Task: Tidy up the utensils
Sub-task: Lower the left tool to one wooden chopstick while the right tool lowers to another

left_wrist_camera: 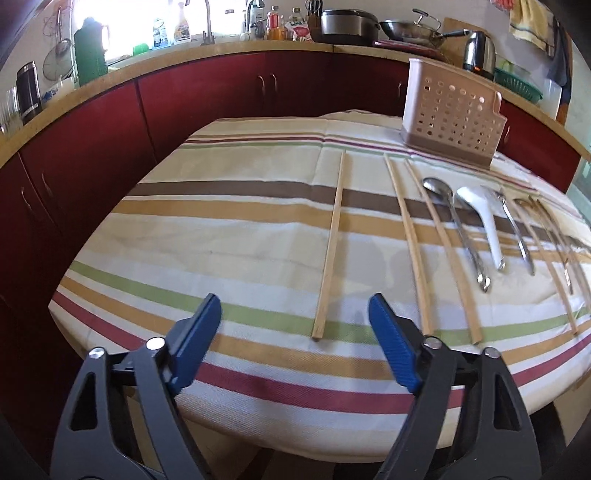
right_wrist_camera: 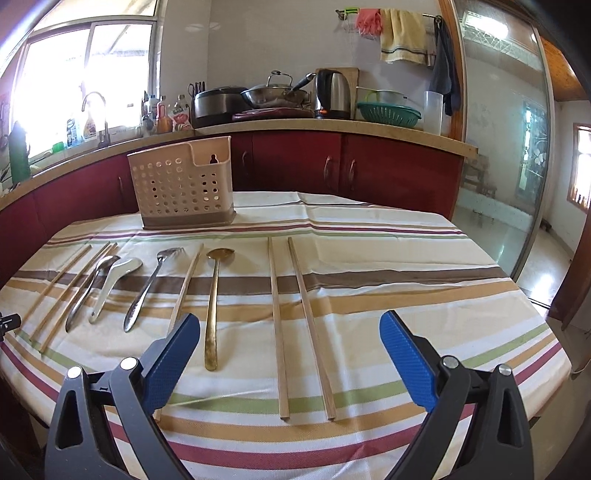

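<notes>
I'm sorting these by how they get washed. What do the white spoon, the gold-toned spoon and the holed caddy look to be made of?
White spoon: probably glazed ceramic, possibly melamine; smooth, glossy, thick-walled.
Gold-toned spoon: metal, brass-coloured with a dull, patchy sheen, perhaps worn plating.
Caddy: moulded plastic, matte beige on a brown base, with neat rows of round holes.

Open left tongs [left_wrist_camera: 294, 309] above chopstick [left_wrist_camera: 330, 246]

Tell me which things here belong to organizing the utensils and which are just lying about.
For the job: chopsticks, metal spoons, white spoon, brass ladle, perforated holder.
Just about: kettle, wok, green colander, hanging towel.
</notes>
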{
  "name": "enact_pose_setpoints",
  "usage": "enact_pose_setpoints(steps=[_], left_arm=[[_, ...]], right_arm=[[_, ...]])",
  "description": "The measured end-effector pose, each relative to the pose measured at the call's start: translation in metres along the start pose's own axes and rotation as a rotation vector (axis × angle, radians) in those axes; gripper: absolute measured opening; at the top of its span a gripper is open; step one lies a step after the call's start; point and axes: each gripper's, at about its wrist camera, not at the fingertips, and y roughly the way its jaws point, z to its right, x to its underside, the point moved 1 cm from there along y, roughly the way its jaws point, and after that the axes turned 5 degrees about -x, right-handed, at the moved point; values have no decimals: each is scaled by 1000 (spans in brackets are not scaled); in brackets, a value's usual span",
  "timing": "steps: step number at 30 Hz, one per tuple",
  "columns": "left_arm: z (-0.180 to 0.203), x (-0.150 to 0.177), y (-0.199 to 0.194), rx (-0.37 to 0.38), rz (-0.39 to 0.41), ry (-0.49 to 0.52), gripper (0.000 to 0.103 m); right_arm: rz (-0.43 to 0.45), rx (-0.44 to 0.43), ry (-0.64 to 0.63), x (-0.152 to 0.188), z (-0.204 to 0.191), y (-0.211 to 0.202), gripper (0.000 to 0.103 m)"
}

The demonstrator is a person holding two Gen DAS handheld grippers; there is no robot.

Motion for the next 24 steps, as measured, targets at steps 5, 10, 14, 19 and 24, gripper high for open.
enact_pose_setpoints(steps=[5, 10, 14, 19, 24], left_arm=[[7, 4, 4, 18, -11, 26, 63], [9, 4, 3, 66, -3, 22, 49], [15, 5, 2, 64, 8, 56, 44], [19, 5, 1, 72, 2, 61, 34], [17, 5, 3, 89, 0, 30, 30]], right_arm=[[-34, -21, 4, 3, 4, 6, 67], [-39, -29, 10, 6, 8, 5, 61], [-48, -15, 15, 9, 13, 5, 61], [-64, -6, 26, 13, 19, 6, 61], [-79, -7, 35, 19, 24, 8, 61]])
